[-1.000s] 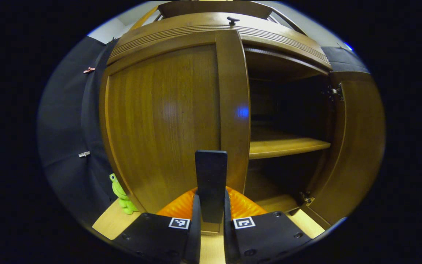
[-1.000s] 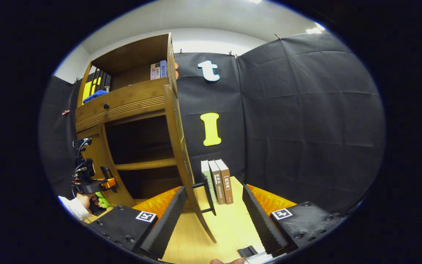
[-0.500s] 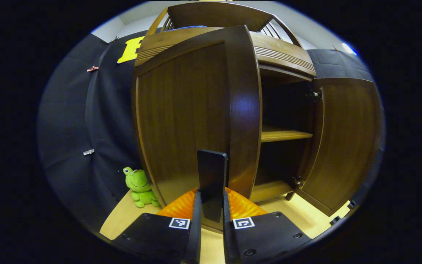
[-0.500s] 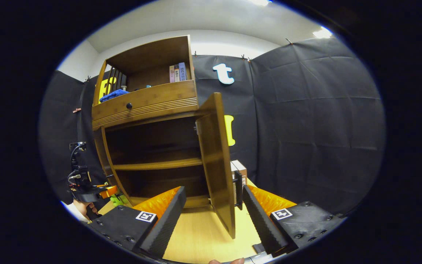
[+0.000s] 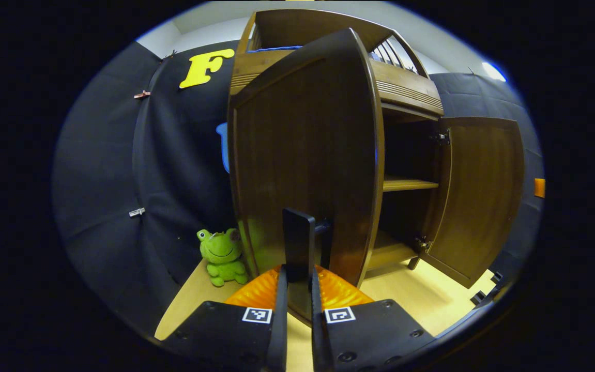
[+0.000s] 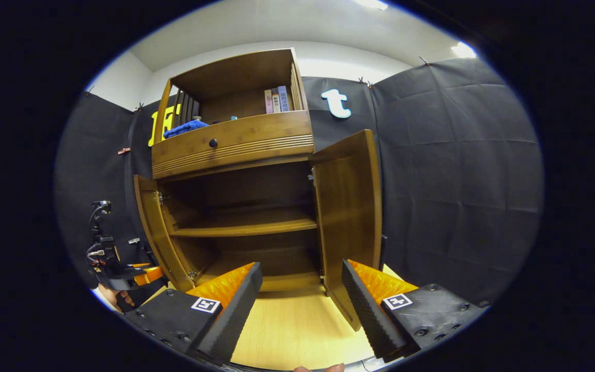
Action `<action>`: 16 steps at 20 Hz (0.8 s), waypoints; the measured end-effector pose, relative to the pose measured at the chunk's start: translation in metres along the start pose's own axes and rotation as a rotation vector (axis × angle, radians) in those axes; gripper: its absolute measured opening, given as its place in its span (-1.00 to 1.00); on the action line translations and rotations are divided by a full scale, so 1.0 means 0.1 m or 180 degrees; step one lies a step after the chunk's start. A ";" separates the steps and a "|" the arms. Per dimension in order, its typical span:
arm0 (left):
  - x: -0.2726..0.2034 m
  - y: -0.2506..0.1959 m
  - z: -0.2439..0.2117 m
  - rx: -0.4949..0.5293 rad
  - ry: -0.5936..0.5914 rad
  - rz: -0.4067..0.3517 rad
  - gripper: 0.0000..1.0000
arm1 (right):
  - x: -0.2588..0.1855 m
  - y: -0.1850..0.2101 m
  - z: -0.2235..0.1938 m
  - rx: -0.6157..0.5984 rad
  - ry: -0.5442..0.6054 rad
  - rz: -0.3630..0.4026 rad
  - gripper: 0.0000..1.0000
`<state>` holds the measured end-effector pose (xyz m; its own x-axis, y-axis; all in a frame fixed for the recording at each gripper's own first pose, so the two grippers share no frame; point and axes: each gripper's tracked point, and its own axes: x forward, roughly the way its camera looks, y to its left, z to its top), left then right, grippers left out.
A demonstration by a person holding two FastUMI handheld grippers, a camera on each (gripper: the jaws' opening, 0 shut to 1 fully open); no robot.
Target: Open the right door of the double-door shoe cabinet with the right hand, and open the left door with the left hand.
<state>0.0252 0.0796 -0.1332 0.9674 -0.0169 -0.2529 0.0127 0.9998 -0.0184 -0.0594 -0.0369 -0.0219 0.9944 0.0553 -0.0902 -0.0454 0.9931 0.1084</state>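
Handle of the left door sits clamped between my left gripper fingers, door swung well out and edge-on to me. My right gripper has its fingers wide apart, holding nothing, low over the tabletop in front of the cabinet.

Right door stands fully open, free of my fingers. In the right gripper view my left gripper shows far left beside the left door.

Risks, as I judge them:
- pulling straight instead of along the hinge arc could let the handle slip out of my fingers, or strain the hinges
- swinging further could push the door into the green frog toy just beside its foot; the gap looks small, though fisheye makes that hard to tell
- right door may drift back, nothing holds it

Farther back: inner shelf, drawer knob, books in the top cubby.
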 end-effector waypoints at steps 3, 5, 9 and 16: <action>-0.10 0.22 -0.04 -0.0003 -0.0018 0.0021 -0.59 | -0.03 0.19 -0.07 -0.0009 0.0032 0.0056 1.00; -0.15 0.36 -0.07 -0.0032 -0.0021 0.0060 -0.62 | -0.05 0.28 -0.12 -0.0044 0.0042 0.0078 0.96; -0.24 0.69 -0.12 -0.0054 -0.0046 0.0172 -0.72 | -0.10 0.41 -0.15 -0.0060 0.0033 0.0082 0.97; -0.31 1.16 -0.12 -0.0250 -0.0146 0.0217 -0.86 | -0.24 0.53 -0.26 -0.0164 0.0084 0.0107 1.00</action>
<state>-0.0068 0.1963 -0.1394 0.9759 0.0537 -0.2116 -0.0718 0.9943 -0.0788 -0.0879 0.0168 -0.0395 0.9894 0.0907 -0.1136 -0.0843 0.9946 0.0606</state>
